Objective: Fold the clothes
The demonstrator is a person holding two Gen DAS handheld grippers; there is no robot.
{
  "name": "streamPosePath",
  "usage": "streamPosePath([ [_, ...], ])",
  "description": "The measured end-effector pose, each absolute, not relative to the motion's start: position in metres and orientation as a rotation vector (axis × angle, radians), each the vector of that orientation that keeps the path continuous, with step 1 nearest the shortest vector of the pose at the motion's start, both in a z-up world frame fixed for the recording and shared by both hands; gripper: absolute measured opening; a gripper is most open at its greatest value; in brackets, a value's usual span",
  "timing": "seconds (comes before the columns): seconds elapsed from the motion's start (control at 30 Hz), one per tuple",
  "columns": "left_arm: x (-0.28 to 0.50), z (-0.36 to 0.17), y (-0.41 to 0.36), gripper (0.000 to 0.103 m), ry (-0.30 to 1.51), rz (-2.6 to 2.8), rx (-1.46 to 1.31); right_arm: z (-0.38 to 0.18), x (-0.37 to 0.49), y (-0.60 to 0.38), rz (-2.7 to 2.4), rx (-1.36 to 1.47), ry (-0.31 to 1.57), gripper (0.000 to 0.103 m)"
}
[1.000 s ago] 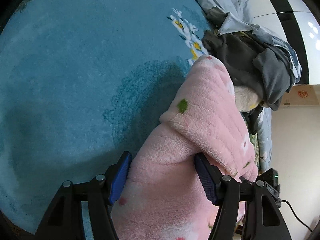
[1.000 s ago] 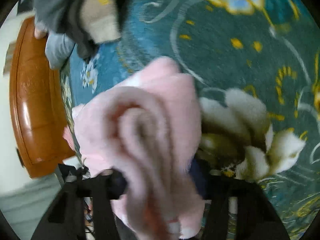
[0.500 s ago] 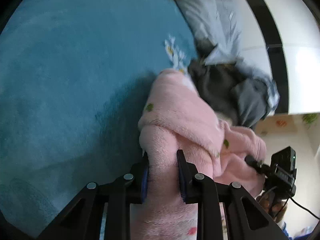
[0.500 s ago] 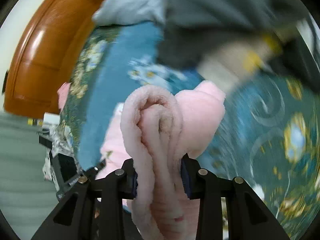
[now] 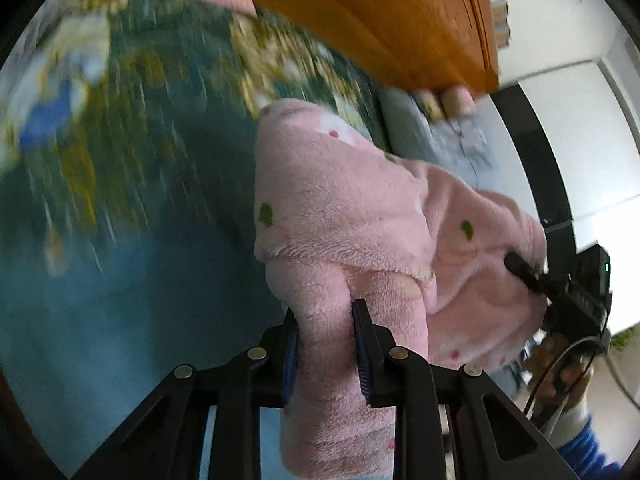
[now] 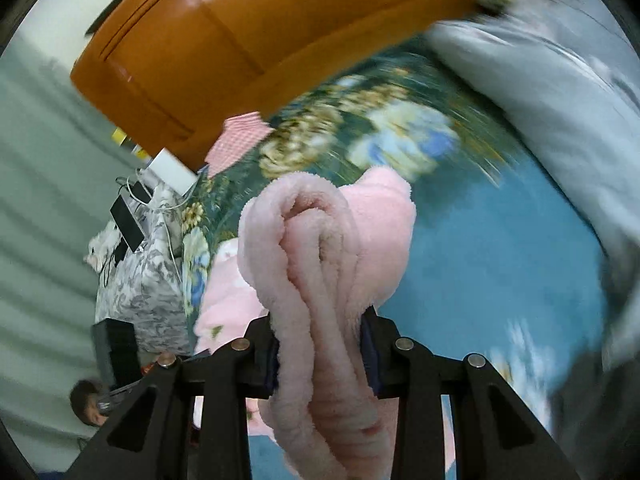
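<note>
Left wrist view, left to right. Blue floral blanket [image 5: 120, 208] fills the left half, motion-blurred; pattern detail unreadable. Left gripper [image 5: 326, 344] at bottom centre: both blue-padded fingers pressed against a bunched fold of the pink fleece garment [image 5: 344, 216], cloth pinched between them. Garment rises from the jaws and spreads up and right, small green and red spots on the nap. Orange wooden headboard [image 5: 380, 20] above, upper centre to right. Grey bedding [image 5: 448, 140] just behind the garment's upper right edge. Far right: right gripper [image 5: 528, 272], seen side-on, its black tip dug into the garment's far edge; from this view, cannot tell how wide its jaws are.

Right wrist view, left to right. Grey-white patterned cushion [image 6: 140, 280] at left with a black phone [image 6: 127, 224] and white cables lying on it. Headboard [image 6: 260, 40] across the top. Right gripper [image 6: 320, 348] bottom centre: fingers closed onto a thick rolled bundle of the pink garment [image 6: 312, 248], fleece bulging above and below the pads. Garment appears lifted off the blanket [image 6: 480, 248], though blur makes contact at its far end uncertain. Grey bedding [image 6: 560, 80] at the right.
</note>
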State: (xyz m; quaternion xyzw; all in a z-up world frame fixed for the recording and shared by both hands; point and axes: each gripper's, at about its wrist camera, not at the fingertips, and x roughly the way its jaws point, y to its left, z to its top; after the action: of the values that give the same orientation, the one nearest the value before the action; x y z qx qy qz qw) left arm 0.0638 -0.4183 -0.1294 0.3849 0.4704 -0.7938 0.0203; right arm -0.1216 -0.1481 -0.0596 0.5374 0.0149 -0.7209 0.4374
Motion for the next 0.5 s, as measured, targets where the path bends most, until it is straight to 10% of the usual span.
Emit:
streamPosePath([
  [0.5, -0.009, -0.175, -0.505, 0.026, 1.297, -2.357, 1.211, -0.151, -0.22, -0.327, -1.782, 1.427, 0.399, 0.04],
])
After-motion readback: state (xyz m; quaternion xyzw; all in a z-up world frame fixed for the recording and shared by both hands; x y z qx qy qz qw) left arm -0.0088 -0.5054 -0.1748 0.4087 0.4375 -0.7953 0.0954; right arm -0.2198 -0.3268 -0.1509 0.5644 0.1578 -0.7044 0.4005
